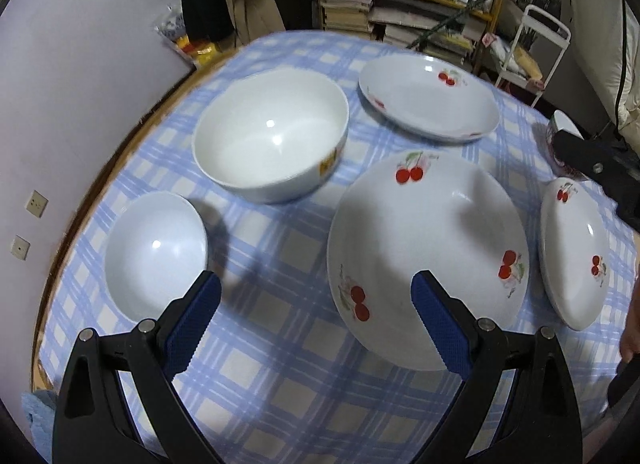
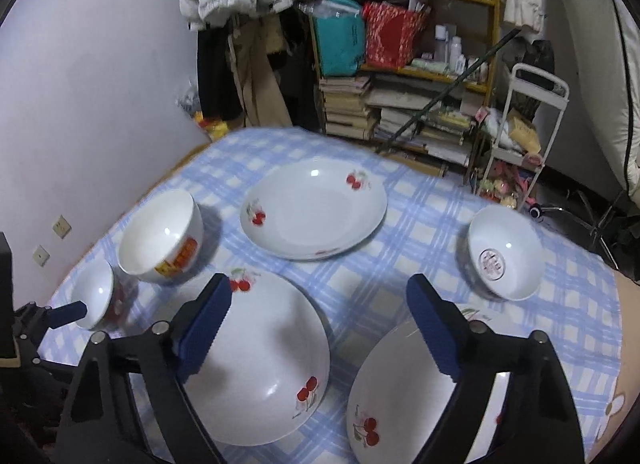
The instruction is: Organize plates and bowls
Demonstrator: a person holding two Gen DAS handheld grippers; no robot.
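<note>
A cluttered shelf (image 2: 404,64) of books and bags stood against the far wall, and in front of it a table under a blue checked cloth (image 1: 280,344) held the crockery; nearest the middle sat a big cherry plate (image 1: 428,256), with a second cherry plate (image 1: 428,98) behind it and a third (image 1: 576,252) at its right side, apart from it; a tall white bowl (image 1: 270,136) with an orange label stood left of the far plate, and a small bowl (image 1: 154,252) lay nearer, toward the table's left edge; another bowl (image 2: 506,252), with a round mark inside, sat far right, well apart from the rest; the left gripper (image 1: 316,320) hung above the cloth with its blue pads spread wide, one over the small bowl's rim and the other over the big plate's edge, nothing between them but cloth; the right gripper (image 2: 320,328) was likewise wide apart, its pads over the big plate and the third plate, gripping neither; whether any pad touched china I could not tell
</note>
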